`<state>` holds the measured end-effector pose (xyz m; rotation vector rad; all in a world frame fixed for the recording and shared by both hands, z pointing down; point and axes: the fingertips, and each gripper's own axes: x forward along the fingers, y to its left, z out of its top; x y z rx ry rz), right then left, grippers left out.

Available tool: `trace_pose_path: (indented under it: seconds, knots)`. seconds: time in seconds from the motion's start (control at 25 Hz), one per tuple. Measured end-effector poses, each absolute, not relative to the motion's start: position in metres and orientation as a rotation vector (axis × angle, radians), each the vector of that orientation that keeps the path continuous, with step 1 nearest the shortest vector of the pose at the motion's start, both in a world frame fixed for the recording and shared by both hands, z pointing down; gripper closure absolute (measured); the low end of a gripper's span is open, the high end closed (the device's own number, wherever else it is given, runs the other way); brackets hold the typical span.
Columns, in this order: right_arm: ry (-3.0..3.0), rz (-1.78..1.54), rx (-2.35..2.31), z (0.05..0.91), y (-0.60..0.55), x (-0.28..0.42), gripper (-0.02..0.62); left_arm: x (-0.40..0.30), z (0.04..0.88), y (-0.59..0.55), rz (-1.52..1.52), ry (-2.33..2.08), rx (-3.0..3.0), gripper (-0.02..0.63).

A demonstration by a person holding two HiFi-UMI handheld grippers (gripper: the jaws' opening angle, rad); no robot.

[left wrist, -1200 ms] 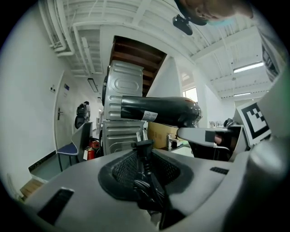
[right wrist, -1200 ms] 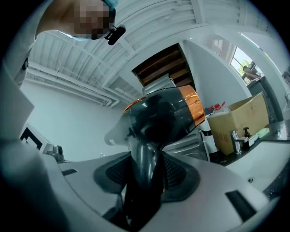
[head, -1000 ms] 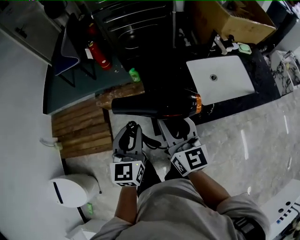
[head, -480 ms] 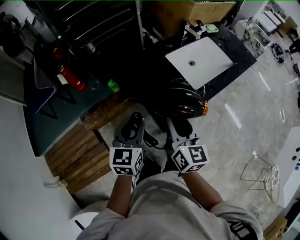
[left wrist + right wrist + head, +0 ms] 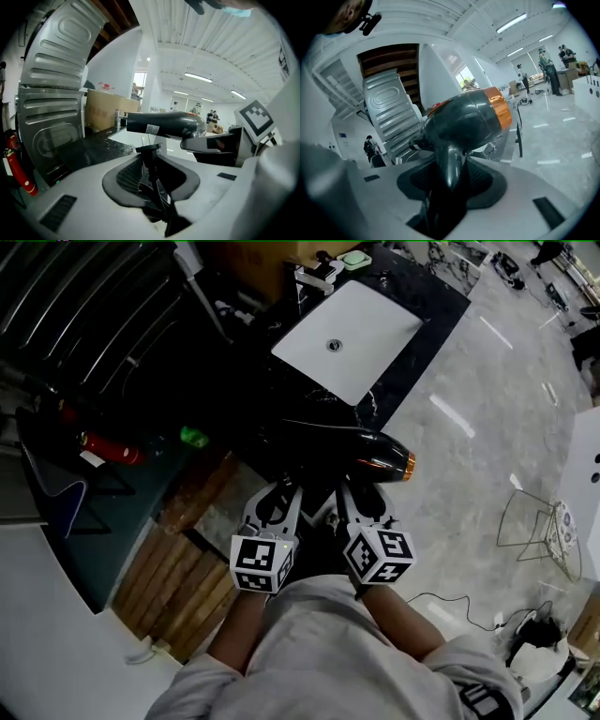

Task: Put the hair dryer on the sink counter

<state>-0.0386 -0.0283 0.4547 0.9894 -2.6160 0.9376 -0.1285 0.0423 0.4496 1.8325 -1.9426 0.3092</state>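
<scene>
Clamping the black hair dryer [image 5: 349,450] by its handle [image 5: 451,161] in the right tongs [image 5: 452,187], its cord [image 5: 149,157] in the left tongs [image 5: 152,180], near the sink desk [image 5: 433,307].

1. Glossy black hair dryer [image 5: 342,444], orange ring at one end; its cord [image 5: 151,161] is black too.
2. Pale grey left gripper [image 5: 279,498] and right gripper [image 5: 354,501], with dark pads and black-and-white square markers on their cubes.
3. White sink basin [image 5: 361,329] set in a black counter [image 5: 441,306] (pale flecks show in the left gripper view).
4. Red fire extinguisher [image 5: 108,448]; brown wooden slats [image 5: 178,582]; pale grey floor [image 5: 469,456] with glossy streaks.
</scene>
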Motion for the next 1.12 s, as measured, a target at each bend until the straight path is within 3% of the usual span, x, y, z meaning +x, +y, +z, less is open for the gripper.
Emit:
trace_pose_path:
  seconds: [0.48, 1.12]
  knots:
    - [-2.413, 1.158, 1.226, 0.494, -0.074, -0.042, 0.410, -0.157, 0.471, -0.006, 0.386, -1.791, 1.903, 0.511]
    - [-2.191, 1.065, 1.496, 0.516, -0.093, -0.103, 0.410, -0.206, 0.499, -0.056, 0.363, -1.435, 2.098, 0.511]
